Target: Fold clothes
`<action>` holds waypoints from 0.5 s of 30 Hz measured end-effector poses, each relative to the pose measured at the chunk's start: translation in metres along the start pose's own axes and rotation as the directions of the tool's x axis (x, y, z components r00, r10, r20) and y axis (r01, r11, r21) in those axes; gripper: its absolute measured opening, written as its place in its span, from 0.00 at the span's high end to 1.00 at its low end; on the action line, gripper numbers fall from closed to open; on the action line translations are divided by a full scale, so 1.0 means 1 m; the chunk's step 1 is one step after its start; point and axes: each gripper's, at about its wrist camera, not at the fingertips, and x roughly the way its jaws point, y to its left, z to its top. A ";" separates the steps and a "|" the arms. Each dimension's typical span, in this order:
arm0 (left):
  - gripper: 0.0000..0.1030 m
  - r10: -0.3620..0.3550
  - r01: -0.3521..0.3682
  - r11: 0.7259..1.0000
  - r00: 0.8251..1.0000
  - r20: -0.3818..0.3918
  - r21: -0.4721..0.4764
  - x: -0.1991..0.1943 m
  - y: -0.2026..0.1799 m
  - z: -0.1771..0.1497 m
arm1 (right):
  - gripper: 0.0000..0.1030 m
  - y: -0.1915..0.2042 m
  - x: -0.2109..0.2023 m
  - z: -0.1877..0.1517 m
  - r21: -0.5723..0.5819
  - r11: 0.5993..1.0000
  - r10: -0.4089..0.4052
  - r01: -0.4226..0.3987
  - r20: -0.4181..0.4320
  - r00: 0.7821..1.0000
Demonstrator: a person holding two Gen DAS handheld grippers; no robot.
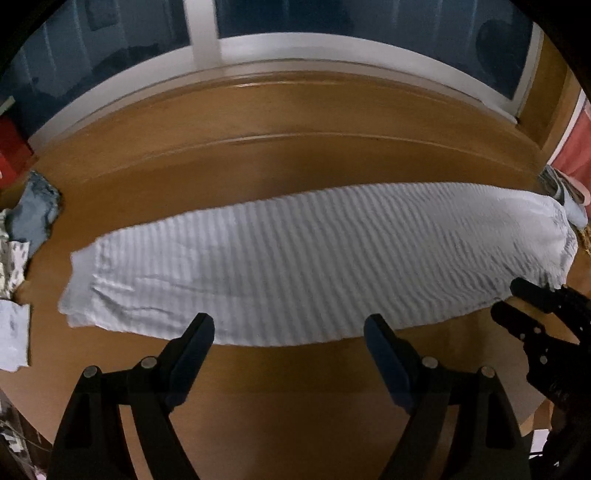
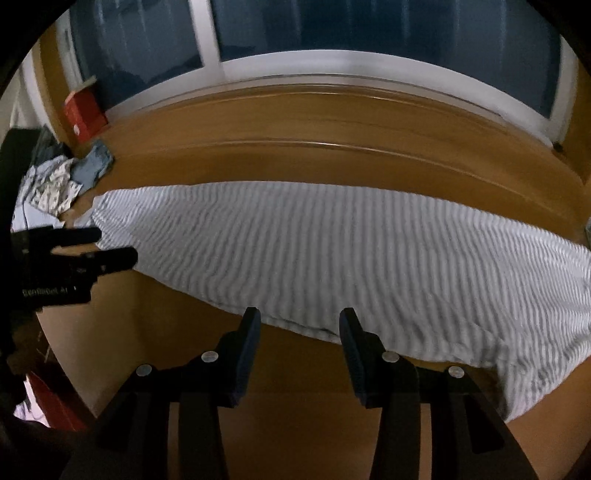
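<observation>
We hold both grippers above the near edge of the wooden table (image 1: 295,177), and a long striped cloth (image 1: 314,266) lies flat across the middle of it, stretched from near the left edge to the right edge, where its end spills over the right corner; our left gripper (image 1: 288,332) hangs with its fingers wide apart, their tips over the near hem of the cloth and nothing between them; our right gripper (image 2: 299,325) hangs further right along the same hem with its fingers apart by a narrower gap, also empty, and we cannot tell whether the tips touch the fabric; a heap of other clothes (image 2: 70,177) sits at the far left corner of the table, beside a red box (image 2: 83,112) that stands against the window (image 2: 295,33) behind the far edge
</observation>
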 end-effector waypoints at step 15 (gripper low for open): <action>0.20 -0.019 0.025 0.986 0.999 -0.038 0.164 0.021 0.174 0.012 | 0.57 0.147 0.035 0.010 0.183 0.983 -0.025 0.022 0.011 1.000</action>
